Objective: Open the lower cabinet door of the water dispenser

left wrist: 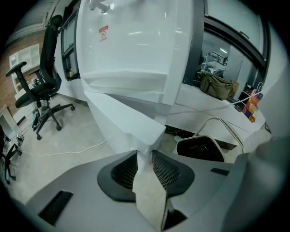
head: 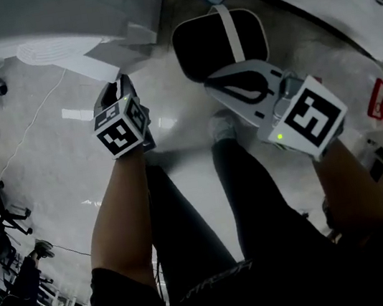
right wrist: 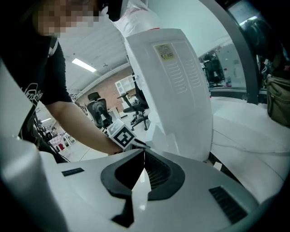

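- Left gripper view: the lower cabinet door (left wrist: 120,120) stands angled out from the foot of the white water dispenser (left wrist: 131,45). Its near corner sits between the pads of the left gripper (left wrist: 145,156), which are clamped on it.
- This view alone shows the dispenser's front with a red sticker (left wrist: 103,33). A black container with a white rim (left wrist: 199,147) stands on the floor to the right.
- Right gripper view alone shows the dispenser's side, with a label and vent slots. The left gripper is at its base on the person's bare forearm (right wrist: 77,122).
- Right gripper (right wrist: 144,162): jaws together at the tips, nothing between them, near the dispenser's side.
- Head view: both grippers are held out over the person's legs (head: 188,222), the left one far left and the right one just near of the container.
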Action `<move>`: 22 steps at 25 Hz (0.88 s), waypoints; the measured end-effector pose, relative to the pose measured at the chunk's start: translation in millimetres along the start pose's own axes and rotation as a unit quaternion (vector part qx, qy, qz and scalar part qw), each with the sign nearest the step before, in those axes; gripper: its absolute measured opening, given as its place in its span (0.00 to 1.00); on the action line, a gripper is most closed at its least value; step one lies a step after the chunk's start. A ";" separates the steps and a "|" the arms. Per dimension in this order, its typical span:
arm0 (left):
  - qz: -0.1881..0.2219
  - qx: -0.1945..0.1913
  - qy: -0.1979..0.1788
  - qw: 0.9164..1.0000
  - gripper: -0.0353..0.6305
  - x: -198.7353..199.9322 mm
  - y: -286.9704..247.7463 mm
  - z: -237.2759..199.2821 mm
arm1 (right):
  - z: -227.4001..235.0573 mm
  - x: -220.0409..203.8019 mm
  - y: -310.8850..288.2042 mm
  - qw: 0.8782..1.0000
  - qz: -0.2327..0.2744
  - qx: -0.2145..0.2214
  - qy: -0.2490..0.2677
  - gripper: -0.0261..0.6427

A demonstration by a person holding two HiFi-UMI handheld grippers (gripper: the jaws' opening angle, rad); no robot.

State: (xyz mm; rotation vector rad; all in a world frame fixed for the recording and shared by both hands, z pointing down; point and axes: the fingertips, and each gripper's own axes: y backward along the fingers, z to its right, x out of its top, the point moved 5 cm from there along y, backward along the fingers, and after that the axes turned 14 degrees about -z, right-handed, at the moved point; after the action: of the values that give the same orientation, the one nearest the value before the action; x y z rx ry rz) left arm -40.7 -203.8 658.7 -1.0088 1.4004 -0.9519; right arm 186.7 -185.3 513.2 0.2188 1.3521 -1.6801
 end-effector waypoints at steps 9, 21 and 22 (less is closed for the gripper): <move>-0.012 -0.010 -0.027 1.000 0.21 -17.7 7.8 -22.9 | -29.7 18.7 -12.9 1.000 0.017 -0.012 -0.010 0.06; -0.018 -0.044 -0.115 0.992 0.21 -29.0 12.0 -46.7 | -69.7 26.6 -36.7 0.998 0.022 -0.050 -0.036 0.06; -0.019 -0.047 -0.123 0.991 0.21 -29.4 12.3 -47.5 | -72.6 26.9 -39.3 0.998 0.023 -0.052 -0.037 0.06</move>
State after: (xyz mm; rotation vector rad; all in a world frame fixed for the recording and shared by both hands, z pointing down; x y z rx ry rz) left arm -88.1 -171.8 659.3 -1.1842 1.2326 -0.7663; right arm 114.4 -140.8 495.0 0.1251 1.3652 -1.5594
